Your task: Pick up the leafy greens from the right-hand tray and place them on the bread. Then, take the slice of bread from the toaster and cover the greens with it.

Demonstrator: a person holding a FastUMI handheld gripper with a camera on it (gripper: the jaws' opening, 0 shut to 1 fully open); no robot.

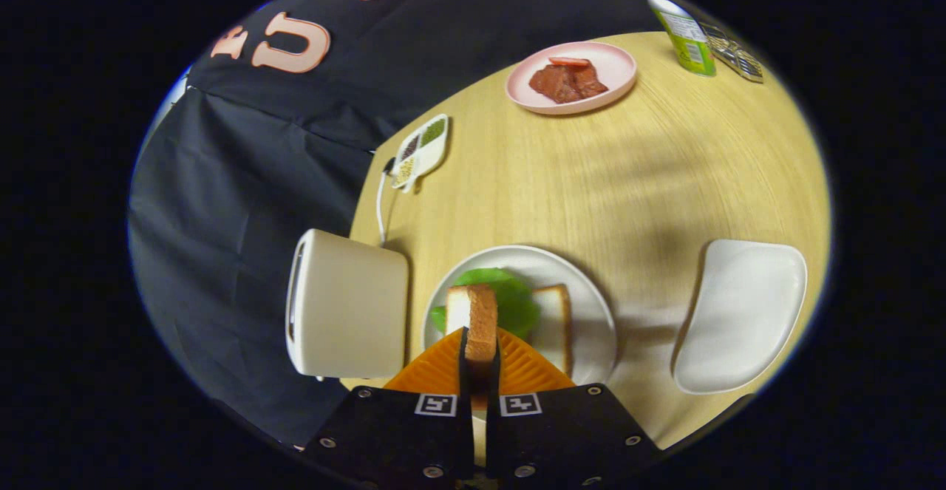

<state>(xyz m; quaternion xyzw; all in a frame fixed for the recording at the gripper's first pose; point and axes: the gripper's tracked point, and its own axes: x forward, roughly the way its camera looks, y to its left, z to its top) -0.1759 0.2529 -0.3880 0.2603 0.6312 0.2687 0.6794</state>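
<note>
The gripper (480, 353) is closed narrow on 1 slice of bread (479, 320), both fingers pressing its flat sides so that it stands on edge between them, crust toward the camera. This held slice hangs over a round white plate (591, 305) on the wooden table (591, 179). On that plate lie the leafy greens (514, 299), resting on a second slice of bread (553, 324) whose pale face and brown crust show just right of the fingers; the greens spread out beyond and to both sides of the held slice. Just left of the plate stands the white toaster (347, 305), its cord (380, 205) trailing along the table edge behind it. To the right, well apart from the plate, sits the white tray (739, 312). Farther off are a small divided dish (421, 151) of grains, a pink plate (613, 69) with reddish meat (567, 80), and a green and white carton (686, 35).
</note>
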